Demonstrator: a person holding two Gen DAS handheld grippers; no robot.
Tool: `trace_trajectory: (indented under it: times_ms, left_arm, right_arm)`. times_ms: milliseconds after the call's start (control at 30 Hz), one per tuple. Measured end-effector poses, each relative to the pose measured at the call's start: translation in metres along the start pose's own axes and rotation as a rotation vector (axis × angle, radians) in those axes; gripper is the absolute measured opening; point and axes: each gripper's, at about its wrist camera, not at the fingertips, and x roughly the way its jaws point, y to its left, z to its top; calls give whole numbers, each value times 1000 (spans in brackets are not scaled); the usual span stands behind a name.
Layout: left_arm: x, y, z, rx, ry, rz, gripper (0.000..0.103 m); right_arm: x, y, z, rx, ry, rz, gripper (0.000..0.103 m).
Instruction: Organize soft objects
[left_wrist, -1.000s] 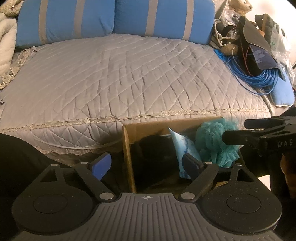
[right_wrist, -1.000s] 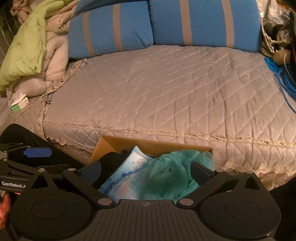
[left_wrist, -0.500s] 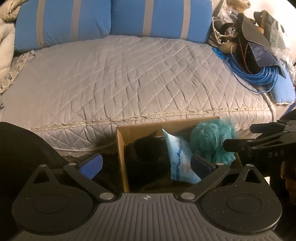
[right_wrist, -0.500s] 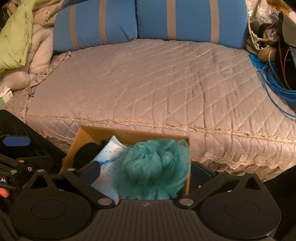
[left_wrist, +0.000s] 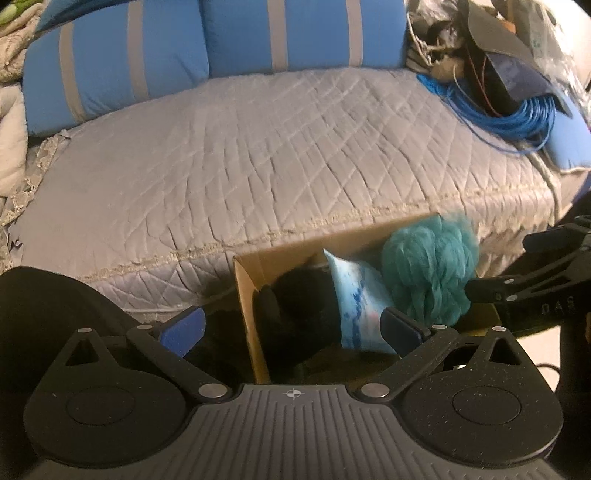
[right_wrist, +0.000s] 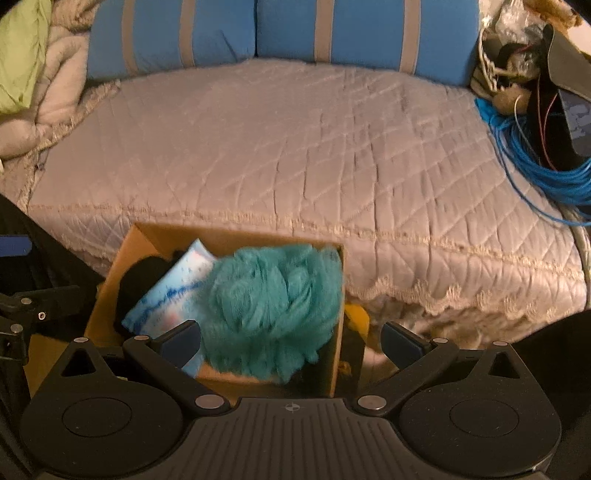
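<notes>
Box (right_wrist: 229, 236): teal pouf (right_wrist: 273, 306) lay inside, between and beyond the right gripper's (right_wrist: 290, 338) wide jaws, seemingly untouched; left gripper (left_wrist: 291, 326) wide, empty.

In the box (right_wrist: 155, 240) before the bed (right_wrist: 295, 147), the pouf (right_wrist: 273, 295) sits right of the packet (right_wrist: 166, 299).

Two blue grey-striped pillows (right_wrist: 177, 33) (right_wrist: 365, 33), one brown cardboard box (right_wrist: 122, 266), one teal mesh bath pouf (right_wrist: 273, 302), one blue-white pouch (right_wrist: 173, 295), one blue cable coil (right_wrist: 546, 173)
</notes>
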Motion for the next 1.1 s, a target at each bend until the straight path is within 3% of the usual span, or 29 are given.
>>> trace_trajectory:
  times_ms: [433, 733, 1100]
  left_arm:
    - [18, 0, -20, 20, 166, -37, 103]
    - [34, -2, -26, 36, 265, -41, 103]
    - [40, -2, -26, 35, 286, -39, 103]
  right_arm:
    - [13, 14, -18, -33, 214, -48, 103]
    - [23, 20, -23, -66, 269, -64, 103]
    - [32, 28, -25, -99, 295, -64, 103]
